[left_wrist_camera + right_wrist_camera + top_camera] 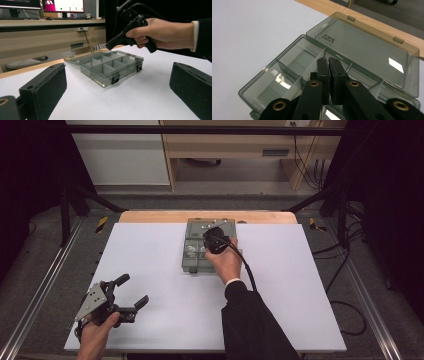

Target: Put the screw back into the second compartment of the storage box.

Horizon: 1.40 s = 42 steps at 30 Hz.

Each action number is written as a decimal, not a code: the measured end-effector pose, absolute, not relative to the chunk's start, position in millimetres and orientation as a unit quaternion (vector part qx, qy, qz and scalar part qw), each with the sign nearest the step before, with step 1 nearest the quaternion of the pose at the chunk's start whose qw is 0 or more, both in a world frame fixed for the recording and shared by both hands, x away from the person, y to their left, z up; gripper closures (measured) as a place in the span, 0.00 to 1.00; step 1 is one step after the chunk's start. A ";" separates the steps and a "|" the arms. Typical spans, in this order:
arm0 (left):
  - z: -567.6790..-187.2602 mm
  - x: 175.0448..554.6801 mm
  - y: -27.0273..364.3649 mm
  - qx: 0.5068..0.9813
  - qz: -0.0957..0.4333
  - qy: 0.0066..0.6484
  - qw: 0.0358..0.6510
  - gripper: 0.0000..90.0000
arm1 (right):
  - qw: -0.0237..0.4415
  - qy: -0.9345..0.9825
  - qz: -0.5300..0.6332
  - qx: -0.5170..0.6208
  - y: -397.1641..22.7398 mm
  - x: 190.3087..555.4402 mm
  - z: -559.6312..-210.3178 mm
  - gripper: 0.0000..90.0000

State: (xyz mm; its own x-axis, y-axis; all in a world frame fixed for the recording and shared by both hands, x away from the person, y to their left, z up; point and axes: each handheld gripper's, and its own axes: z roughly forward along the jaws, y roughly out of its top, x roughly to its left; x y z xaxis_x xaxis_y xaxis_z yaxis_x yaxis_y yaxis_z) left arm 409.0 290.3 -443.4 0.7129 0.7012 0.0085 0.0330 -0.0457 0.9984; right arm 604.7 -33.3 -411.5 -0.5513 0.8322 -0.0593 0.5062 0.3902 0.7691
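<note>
smoky plastic organiser box (pixel 287 75), lid (pixel 367 52) open, compartments seemingly empty

Right gripper (pixel 214 241) over open compartment box (pixel 192 262) (fingers together)

In the high view, the hand (pixel 226 262) and right gripper (pixel 214 241) hid the organizer box's (pixel 192 251) three-o'clock half; compartment contents stayed unreadable. The gripper views' bottom edges cut off both grippers' jaws.

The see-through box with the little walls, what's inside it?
The compartment box lies open, its lid flat behind. The compartments in view look empty. The right gripper, jaws shut, covers the middle ones, so those stay unknown.
</note>
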 end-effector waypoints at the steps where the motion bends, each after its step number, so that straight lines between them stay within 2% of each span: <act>1: -443.5 409.2 290.1 0.674 0.263 0.273 0.635 0.01 | 0.224 0.802 0.362 0.419 -31.9 606.2 -414.8 0.98; 2: -443.6 409.4 290.0 0.673 0.262 0.272 0.636 0.01 | 0.224 0.802 0.361 0.420 -30.9 607.7 -418.2 0.97; 5: -443.4 409.3 290.4 0.672 0.263 0.275 0.636 0.01 | 0.236 0.797 0.366 0.419 -29.4 609.3 -423.1 0.81; 8: -443.8 410.1 290.5 0.670 0.262 0.278 0.637 0.01 | 0.240 0.792 0.375 0.417 -31.9 604.9 -418.0 0.76; 10: -443.6 410.0 290.0 0.672 0.261 0.278 0.635 0.01 | 0.240 0.793 0.375 0.416 -33.5 600.0 -413.5 0.68; 17: -443.0 408.5 290.9 0.670 0.262 0.280 0.635 0.01 | 0.263 0.805 0.372 0.380 -29.9 567.1 -403.4 0.33; 21: -442.5 407.2 290.4 0.671 0.265 0.280 0.633 0.01 | 0.259 0.799 0.395 0.372 -33.4 546.8 -398.5 0.25; 25: -442.5 406.0 288.7 0.676 0.267 0.276 0.629 0.01 | 0.242 0.795 0.415 0.371 -41.8 527.4 -393.3 0.14; 31: -442.9 407.1 291.0 0.672 0.268 0.281 0.630 0.01 | 0.249 0.792 0.427 0.359 -57.5 502.1 -393.0 0.12; 36: -442.7 407.3 291.1 0.672 0.268 0.279 0.631 0.01 | 0.249 0.781 0.440 0.366 -75.9 487.1 -402.2 0.17; 42: -442.4 407.1 293.2 0.671 0.272 0.282 0.630 0.01 | 0.274 0.760 0.459 0.370 -103.4 474.4 -415.9 0.15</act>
